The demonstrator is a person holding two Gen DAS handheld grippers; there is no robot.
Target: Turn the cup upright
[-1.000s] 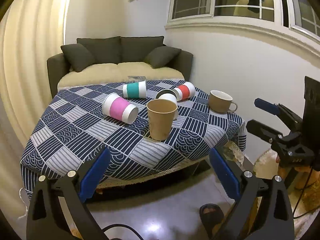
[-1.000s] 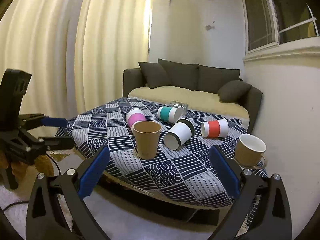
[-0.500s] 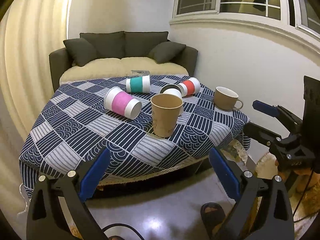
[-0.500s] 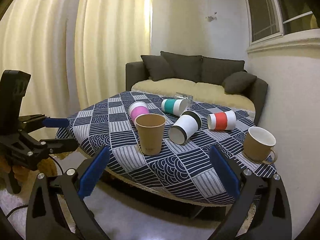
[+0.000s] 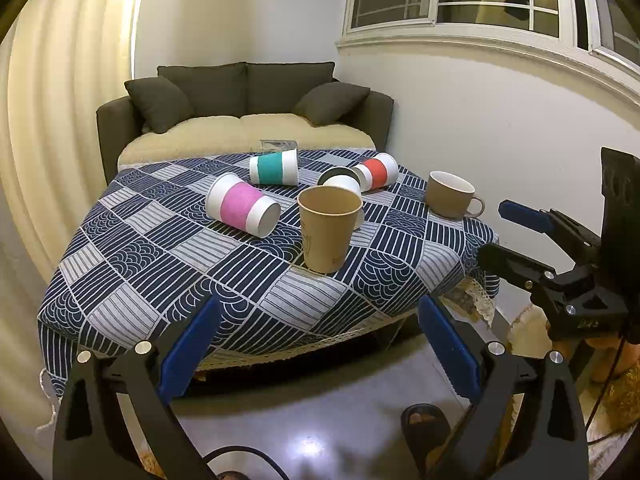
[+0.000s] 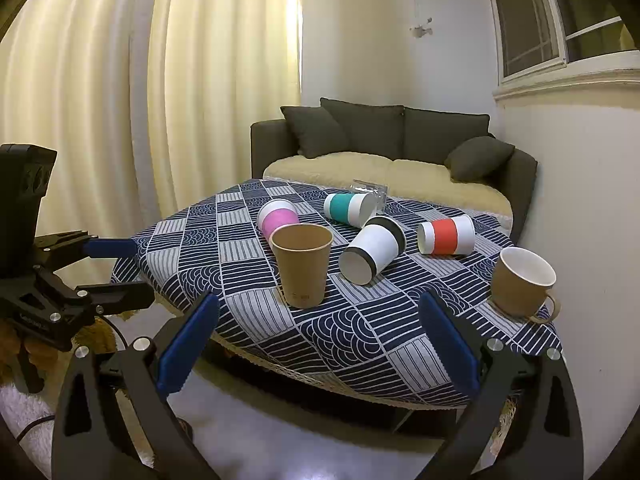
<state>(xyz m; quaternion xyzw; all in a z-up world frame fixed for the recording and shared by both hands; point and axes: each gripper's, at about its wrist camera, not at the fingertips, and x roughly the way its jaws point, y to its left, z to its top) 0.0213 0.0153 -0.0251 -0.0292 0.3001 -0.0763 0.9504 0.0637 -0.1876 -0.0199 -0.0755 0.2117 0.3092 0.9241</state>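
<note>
1. Patterned navy-and-grey cloth covers the table (image 5: pixel 132 276), with a dark sofa (image 5: pixel 244 80) behind it and both grippers held short of its near edge, over the floor.
2. Four sleeved cups lie on their sides: a pink cup (image 5: pixel 243 210), a teal cup (image 5: pixel 274 167), a red cup (image 6: pixel 447 235) and a white cup with a black band (image 6: pixel 372 254). A brown paper cup (image 5: pixel 329 233) and a brown mug (image 6: pixel 520 282) already stand upright.
3. The left gripper (image 5: pixel 320 354) is spread wide and holds nothing; the right gripper (image 6: pixel 318 352) is likewise wide and empty.
4. Key relation — the pink cup lies ahead and slightly left of the left gripper, its long axis running diagonally, mouth toward the near right. The white cup lies ahead of the right gripper, base end toward it.
5. Judgement: the left gripper looks better placed for the pink cup, the right for the white or red one — which cup is meant first cannot be told.
6. Either reach must pass beside the upright paper cup, which could be knocked.
</note>
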